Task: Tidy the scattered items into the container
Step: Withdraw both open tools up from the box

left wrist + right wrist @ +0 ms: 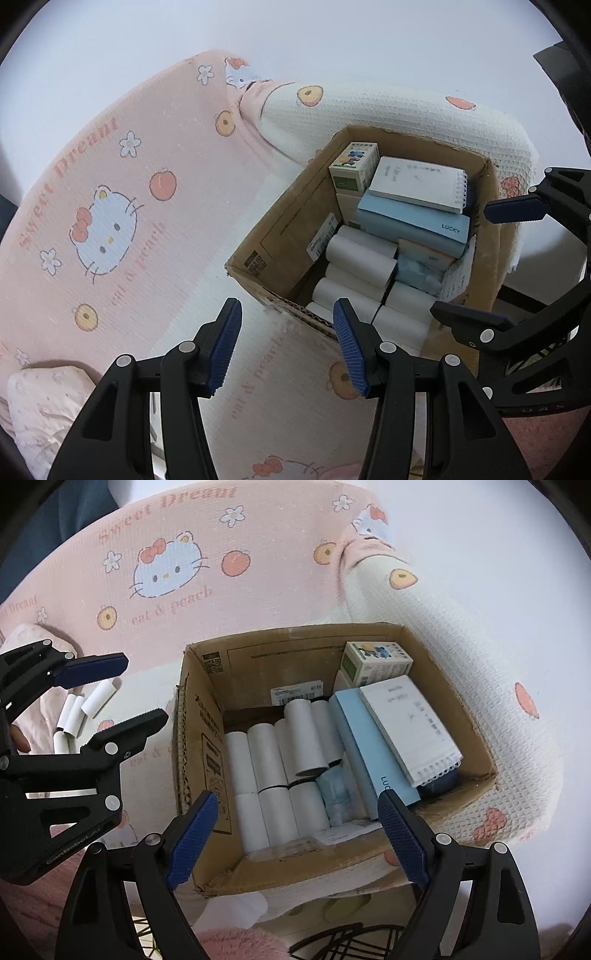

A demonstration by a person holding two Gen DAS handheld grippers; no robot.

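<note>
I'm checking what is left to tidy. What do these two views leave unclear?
- Small white tubes on the bedspread: right wrist view only, partly behind the left claw; count unclear.
- Cardboard box floor: covered by white rolls, blue LUCKY box and spiral notepad.
- Label print: too small to read.
- Dark item under the notepad: mostly hidden.

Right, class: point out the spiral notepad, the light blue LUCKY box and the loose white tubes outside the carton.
spiral notepad (410, 727), right wrist view, cover.
light blue LUCKY box (413, 221), left wrist view, side face.
loose white tubes (79, 712), right wrist view, middle tube.
</note>
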